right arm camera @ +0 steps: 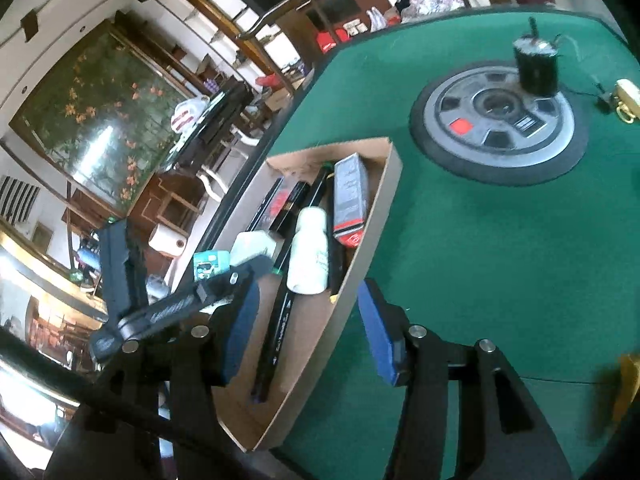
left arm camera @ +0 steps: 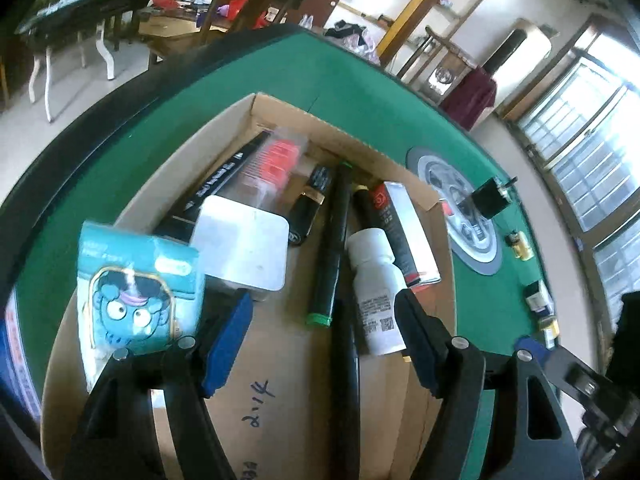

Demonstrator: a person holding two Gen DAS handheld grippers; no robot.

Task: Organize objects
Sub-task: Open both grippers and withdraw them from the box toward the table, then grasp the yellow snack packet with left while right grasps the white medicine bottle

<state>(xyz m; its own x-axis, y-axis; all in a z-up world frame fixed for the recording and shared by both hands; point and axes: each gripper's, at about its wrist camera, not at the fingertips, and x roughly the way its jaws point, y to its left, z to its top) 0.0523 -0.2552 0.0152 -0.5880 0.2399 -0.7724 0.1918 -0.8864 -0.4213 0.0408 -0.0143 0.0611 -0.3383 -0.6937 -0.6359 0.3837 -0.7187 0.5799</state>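
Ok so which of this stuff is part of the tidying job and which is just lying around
Part of the job:
cardboard box
white bottle
green-capped marker
unicorn packet
small bottles on the felt

Just lying about:
round centre panel
black cylinder
green table

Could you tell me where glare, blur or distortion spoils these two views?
Left wrist view: the window at right is blown out, the teal cartoon packet is smeared, and fisheye bends the green table edge. Right wrist view: glare washes over the floral painting, and the yellow object at the right edge is blurred.
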